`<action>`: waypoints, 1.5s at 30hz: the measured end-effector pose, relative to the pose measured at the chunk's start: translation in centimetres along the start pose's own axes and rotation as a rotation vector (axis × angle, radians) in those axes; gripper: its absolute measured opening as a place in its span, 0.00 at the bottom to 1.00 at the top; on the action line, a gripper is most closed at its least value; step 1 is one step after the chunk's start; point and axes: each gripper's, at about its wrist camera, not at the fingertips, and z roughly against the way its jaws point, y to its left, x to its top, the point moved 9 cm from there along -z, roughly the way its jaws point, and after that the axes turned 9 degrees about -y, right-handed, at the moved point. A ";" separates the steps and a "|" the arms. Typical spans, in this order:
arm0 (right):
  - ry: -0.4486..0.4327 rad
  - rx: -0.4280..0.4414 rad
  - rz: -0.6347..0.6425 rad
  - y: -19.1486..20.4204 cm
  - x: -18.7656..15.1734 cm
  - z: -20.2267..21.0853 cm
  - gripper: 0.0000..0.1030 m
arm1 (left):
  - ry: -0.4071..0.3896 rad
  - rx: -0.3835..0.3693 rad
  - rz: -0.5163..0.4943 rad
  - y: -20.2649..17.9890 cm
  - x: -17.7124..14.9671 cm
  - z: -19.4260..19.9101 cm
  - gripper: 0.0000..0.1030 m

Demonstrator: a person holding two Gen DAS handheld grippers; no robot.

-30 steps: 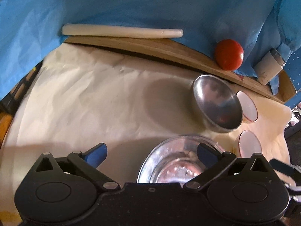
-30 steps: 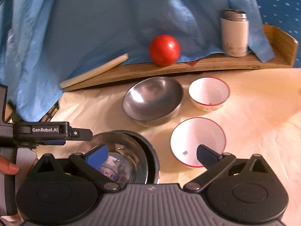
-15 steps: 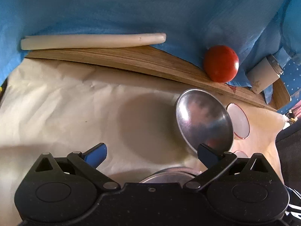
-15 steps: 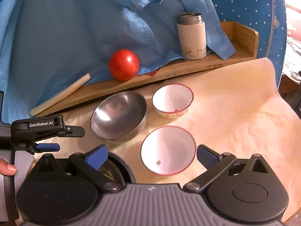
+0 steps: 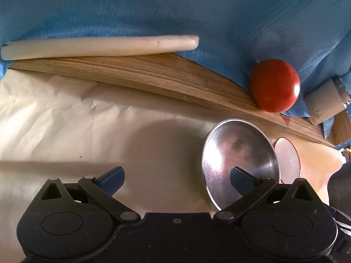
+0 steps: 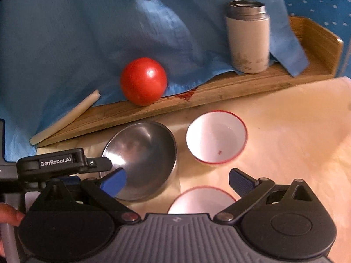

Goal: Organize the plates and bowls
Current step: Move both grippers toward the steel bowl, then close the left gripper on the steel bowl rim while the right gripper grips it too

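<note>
Steel bowl [image 5: 239, 153] next — both tongs spread, empty.
Left tongs [image 5: 176, 176]: straddle the rim squarely, clear of white bowl [image 6: 216, 137].

Tomato [image 6: 143, 81], flask [image 6: 248, 37], candle [image 5: 98, 47], blue cloth [image 6: 65, 32]

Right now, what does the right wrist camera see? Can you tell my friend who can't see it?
An open right gripper hovers over a cream-covered table with a steel bowl and two red-rimmed white bowls, one farther and one nearer. Behind, a wooden ledge carries a red tomato, a white flask and blue cloth. The left gripper reaches in beside the steel bowl.
</note>
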 end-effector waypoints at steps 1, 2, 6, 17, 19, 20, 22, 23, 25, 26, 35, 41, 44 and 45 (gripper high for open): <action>0.000 0.009 0.001 0.1 0.1 -0.3 0.92 | 0.005 0.002 0.001 0.0 0.0 -0.2 0.99; 0.008 0.013 0.004 0.2 0.1 -0.7 0.89 | 0.010 0.003 0.000 -0.1 0.0 -0.4 0.99; 0.040 0.031 0.004 0.4 -0.2 -1.8 0.82 | 0.023 0.006 -0.006 -0.3 0.1 -1.0 0.99; 0.055 0.069 -0.013 0.9 -0.2 -3.6 0.58 | 0.023 -0.027 -0.036 -0.9 -0.2 -1.4 0.89; 0.056 0.075 -0.017 0.9 -0.1 -3.8 0.53 | 0.021 -0.039 -0.037 -1.0 -0.2 -1.2 0.83; 0.058 0.079 -0.018 0.9 -0.2 -3.9 0.50 | 0.020 -0.047 -0.037 -1.1 -0.2 -1.2 0.77; 0.062 0.084 -0.017 1.0 -0.2 -4.0 0.44 | 0.017 -0.061 -0.036 -1.2 -0.3 -1.0 0.70; 0.060 0.086 -0.019 1.1 -0.3 -4.1 0.41 | 0.015 -0.070 -0.034 -1.3 -0.3 -0.8 0.65; 0.063 0.092 -0.021 1.2 -0.4 -4.3 0.38 | 0.015 -0.079 -0.030 -1.3 -0.4 -0.8 0.58; 0.061 0.093 -0.022 1.2 -0.4 -4.3 0.37 | 0.018 -0.083 -0.029 -1.3 -0.4 -0.7 0.51; 0.046 0.080 -0.038 0.8 -0.6 -4.9 0.23 | 0.012 -0.090 -0.049 -1.5 -0.7 -0.4 0.13; 0.033 0.075 -0.027 0.7 -0.9 -4.7 0.15 | -0.006 -0.073 -0.052 -1.8 -1.1 -0.2 0.12; 0.021 0.084 -0.019 1.0 -1.0 -4.5 0.15 | -0.022 -0.068 -0.050 -1.9 -1.1 0.1 0.12; 0.019 0.087 -0.018 1.0 -1.0 -4.4 0.15 | -0.028 -0.068 -0.050 -1.9 -1.0 0.3 0.12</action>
